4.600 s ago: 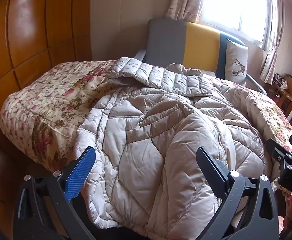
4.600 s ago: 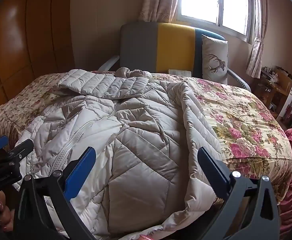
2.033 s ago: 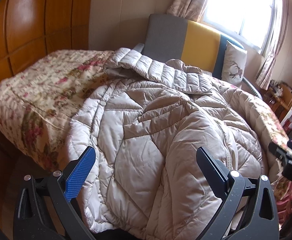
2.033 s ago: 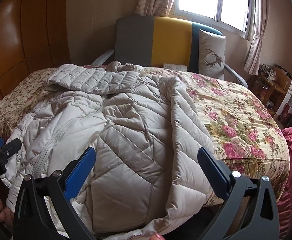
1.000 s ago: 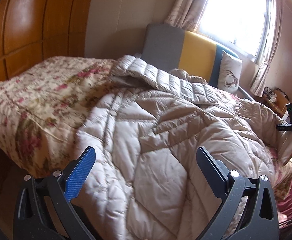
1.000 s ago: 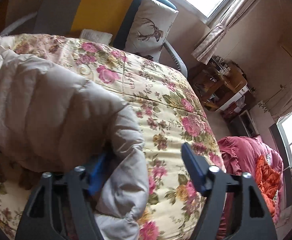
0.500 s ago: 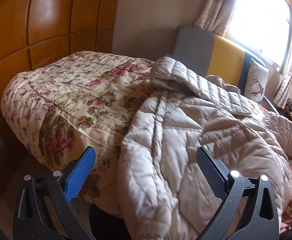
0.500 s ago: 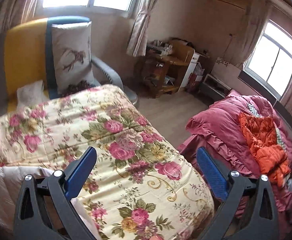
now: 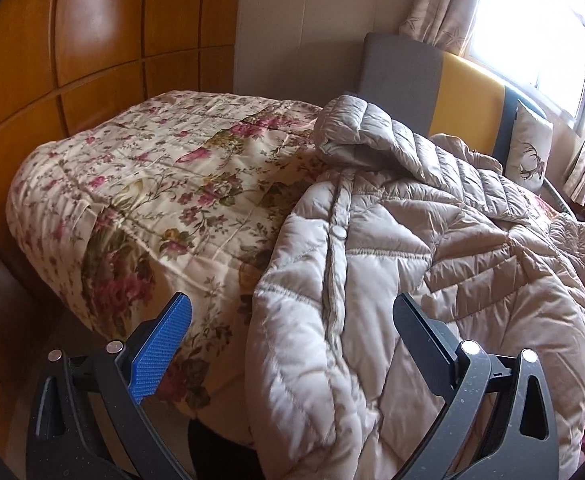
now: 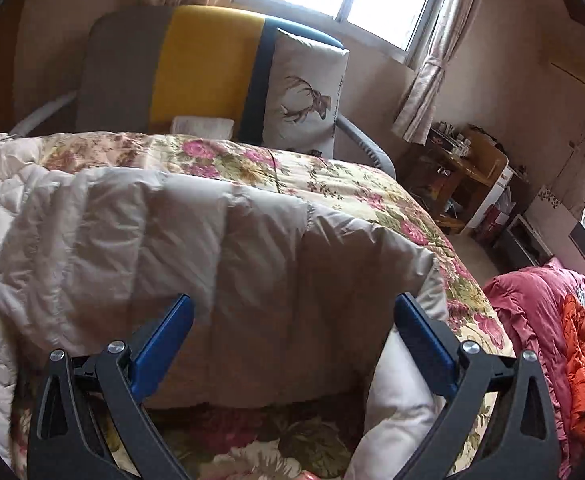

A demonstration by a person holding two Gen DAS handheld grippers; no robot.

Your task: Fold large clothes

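A large beige quilted down coat [image 9: 412,248] lies spread on a bed with a floral quilt [image 9: 152,200]. Its hood [image 9: 364,136] points toward the far side, and its snap placket runs down the front edge. My left gripper [image 9: 292,332] is open, its fingers spread either side of the coat's near left edge, holding nothing. In the right wrist view a sleeve or side panel of the coat [image 10: 212,248] lies right in front of my right gripper [image 10: 292,320], which is open with the fabric between its spread fingers, not clamped.
A grey and yellow chair [image 10: 196,64] with a deer-print cushion [image 10: 304,92] stands behind the bed. Wooden wall panels [image 9: 72,48] are at left. A pink bedspread with an orange garment [image 10: 580,340] lies at right, past a cluttered wooden side table [image 10: 468,172].
The left gripper has shifted left toward the coat's left front edge. The right gripper swung away to the right, then came back down over the coat's right side, staying open.
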